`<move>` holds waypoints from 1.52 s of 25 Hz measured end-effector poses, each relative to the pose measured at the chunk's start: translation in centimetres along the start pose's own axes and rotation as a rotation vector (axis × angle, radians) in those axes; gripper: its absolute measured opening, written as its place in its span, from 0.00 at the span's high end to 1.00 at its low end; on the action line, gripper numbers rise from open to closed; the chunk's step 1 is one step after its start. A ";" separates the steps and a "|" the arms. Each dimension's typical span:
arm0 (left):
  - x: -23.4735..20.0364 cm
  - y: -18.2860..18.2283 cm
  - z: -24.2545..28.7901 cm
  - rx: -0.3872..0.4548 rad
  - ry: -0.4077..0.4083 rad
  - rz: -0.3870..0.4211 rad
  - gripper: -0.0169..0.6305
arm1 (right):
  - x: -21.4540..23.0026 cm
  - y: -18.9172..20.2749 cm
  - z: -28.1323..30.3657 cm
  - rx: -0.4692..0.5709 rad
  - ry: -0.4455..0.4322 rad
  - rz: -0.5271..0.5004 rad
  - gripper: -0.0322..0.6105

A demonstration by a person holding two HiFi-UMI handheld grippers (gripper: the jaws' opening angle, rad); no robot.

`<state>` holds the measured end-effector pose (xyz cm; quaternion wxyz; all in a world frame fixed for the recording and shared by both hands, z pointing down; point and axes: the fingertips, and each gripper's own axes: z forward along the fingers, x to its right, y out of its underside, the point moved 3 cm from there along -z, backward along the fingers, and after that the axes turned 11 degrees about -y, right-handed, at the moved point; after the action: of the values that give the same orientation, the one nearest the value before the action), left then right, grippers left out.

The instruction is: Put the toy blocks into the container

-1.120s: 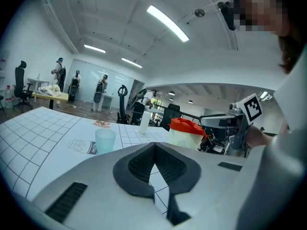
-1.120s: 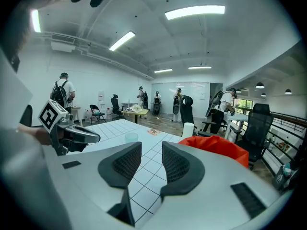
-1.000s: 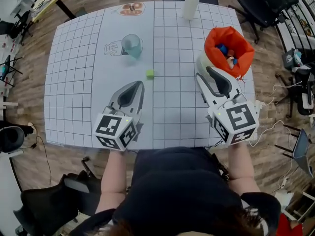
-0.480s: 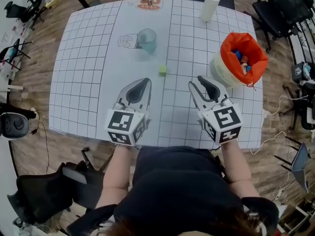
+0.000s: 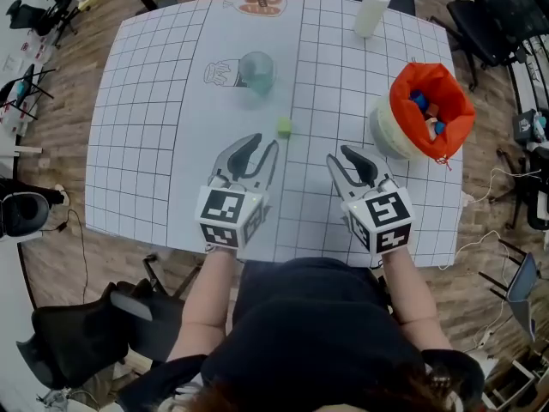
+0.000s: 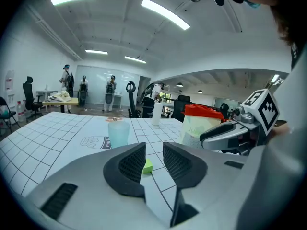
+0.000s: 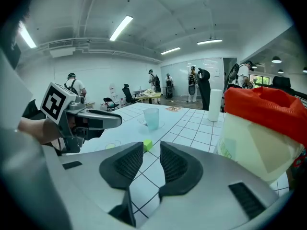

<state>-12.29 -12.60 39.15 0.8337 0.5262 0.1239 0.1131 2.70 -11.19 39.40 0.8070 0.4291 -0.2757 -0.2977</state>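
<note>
Blocks (image 5: 426, 110) sit in the container (image 5: 400, 101) by the desk's (image 5: 154, 144) right edge; one green block (image 5: 284, 127) remains. Left gripper (image 5: 262, 145) just opened, right gripper (image 5: 341, 154) narrowing, both empty.

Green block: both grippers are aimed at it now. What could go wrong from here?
1. Both grippers aim at the one green block. The left gripper, jaws just opened and empty, and the right gripper, jaws just closing somewhat and empty, could collide over it.
2. The block lies loose; a jaw tip might knock it toward the cup.
3. The container stands near the right edge of the table; a bump from the right gripper could shove it.
</note>
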 end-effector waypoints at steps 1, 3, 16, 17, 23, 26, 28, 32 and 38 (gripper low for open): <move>0.0 0.1 0.4 -0.008 0.003 -0.002 0.77 | 0.3 0.2 0.1 -0.006 0.000 0.004 0.75; 0.2 0.4 1.2 -0.022 0.010 -0.004 0.76 | 0.7 0.6 0.4 -0.019 -0.001 0.011 0.76; 0.8 2.9 7.1 -0.144 0.019 0.069 0.62 | 3.2 2.7 2.4 -0.088 -0.029 0.050 0.76; 0.8 3.3 7.5 -0.157 0.014 0.073 0.62 | 3.4 2.8 2.5 -0.094 -0.029 0.050 0.76; 0.8 5.1 9.4 -0.227 -0.001 0.109 0.62 | 4.2 3.8 3.1 -0.117 -0.029 0.065 0.76; 0.6 5.7 10.2 -0.250 -0.017 0.104 0.62 | 4.7 4.2 3.2 -0.128 -0.034 0.082 0.77; 0.6 6.1 10.7 -0.263 -0.021 0.098 0.62 | 4.9 4.5 3.4 -0.133 -0.039 0.089 0.77; 0.7 6.9 11.5 -0.286 -0.033 0.083 0.62 | 5.0 5.0 3.8 -0.141 -0.047 0.098 0.77; 0.5 7.7 12.2 -0.307 -0.072 0.087 0.68 | 5.3 5.5 4.1 -0.153 -0.053 0.103 0.78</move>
<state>-8.28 -19.56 51.11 0.9025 0.4013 0.0522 0.1475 4.69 -14.65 47.03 0.8441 0.3435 -0.2951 -0.2871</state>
